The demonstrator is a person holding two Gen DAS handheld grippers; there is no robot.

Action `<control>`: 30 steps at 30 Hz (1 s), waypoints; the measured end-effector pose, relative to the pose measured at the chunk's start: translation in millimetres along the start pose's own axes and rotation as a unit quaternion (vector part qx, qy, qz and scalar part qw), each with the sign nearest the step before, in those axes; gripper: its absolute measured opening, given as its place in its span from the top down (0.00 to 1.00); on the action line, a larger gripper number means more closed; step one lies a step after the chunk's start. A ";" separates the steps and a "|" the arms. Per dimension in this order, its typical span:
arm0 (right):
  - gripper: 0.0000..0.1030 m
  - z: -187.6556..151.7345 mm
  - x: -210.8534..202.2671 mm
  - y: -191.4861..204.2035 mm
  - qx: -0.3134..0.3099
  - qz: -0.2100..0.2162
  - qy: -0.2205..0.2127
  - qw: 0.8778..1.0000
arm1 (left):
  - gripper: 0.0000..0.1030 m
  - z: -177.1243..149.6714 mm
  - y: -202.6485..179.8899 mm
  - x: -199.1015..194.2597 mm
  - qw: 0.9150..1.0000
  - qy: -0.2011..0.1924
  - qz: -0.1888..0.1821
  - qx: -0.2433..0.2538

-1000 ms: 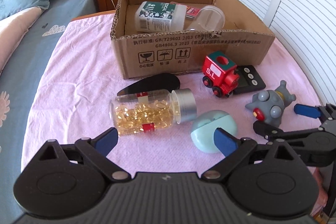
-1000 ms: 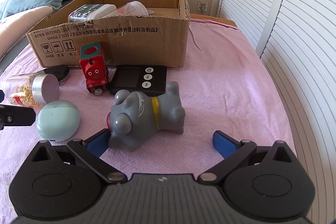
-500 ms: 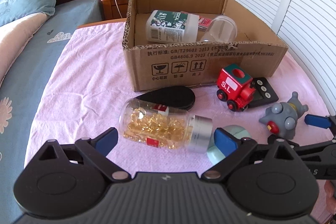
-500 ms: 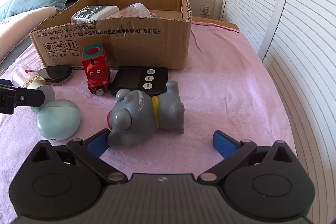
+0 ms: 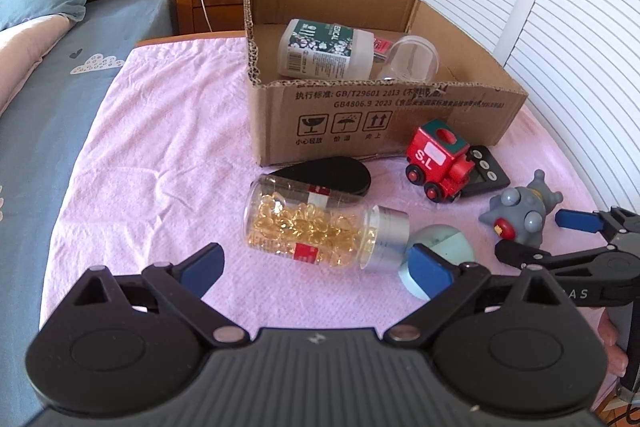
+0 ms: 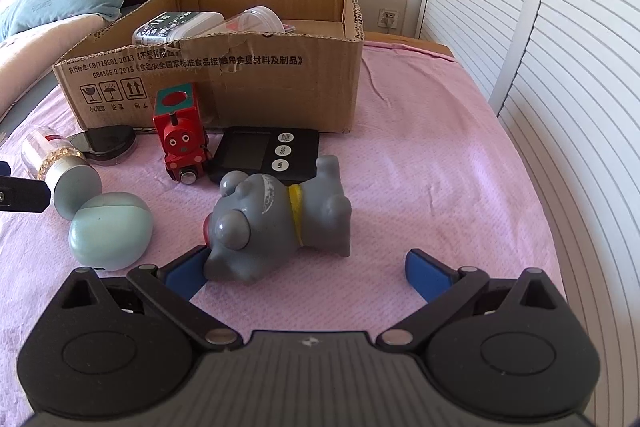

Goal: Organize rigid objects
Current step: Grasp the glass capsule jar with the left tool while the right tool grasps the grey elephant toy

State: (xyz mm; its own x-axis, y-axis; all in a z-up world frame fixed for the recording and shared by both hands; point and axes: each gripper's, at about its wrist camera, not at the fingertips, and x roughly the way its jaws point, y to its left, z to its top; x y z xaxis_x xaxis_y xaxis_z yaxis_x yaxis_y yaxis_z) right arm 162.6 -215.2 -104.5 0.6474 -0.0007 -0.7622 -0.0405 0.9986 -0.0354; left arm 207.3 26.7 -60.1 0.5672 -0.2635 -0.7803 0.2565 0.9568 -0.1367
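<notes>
Left wrist view: the left hand-held gripper (image 5: 316,269) hangs with fingers spread wide and empty, just short of the capsule bottle (image 5: 320,223). The bottle lies on its side on the pink cloth (image 5: 160,155), long axis running left to right, silver cap toward the mint case (image 5: 444,247). The cardboard box (image 5: 376,115) behind already holds a white bottle (image 5: 326,49). This looks like the approach step; next, the fingers should straddle the bottle across its width.

Right wrist view: the right hand-held gripper (image 6: 306,267) is likewise open and empty, its left finger beside the grey toy (image 6: 276,219), which lies on its side, snout toward the camera.
</notes>
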 end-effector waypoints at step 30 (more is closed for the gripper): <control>0.00 -0.9 -1.4 -3.2 -0.021 0.018 -0.007 1.000 | 0.00 -18.1 3.6 33.2 0.994 -0.039 -0.003 0.099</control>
State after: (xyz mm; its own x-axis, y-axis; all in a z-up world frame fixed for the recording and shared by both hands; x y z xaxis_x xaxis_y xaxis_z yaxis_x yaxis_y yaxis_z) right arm 161.1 -218.5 -103.9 0.6559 0.0358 -0.7540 -0.0949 0.9949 -0.0353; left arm 212.9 23.5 -97.6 0.6224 -0.2852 -0.7289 0.4050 0.9142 -0.0119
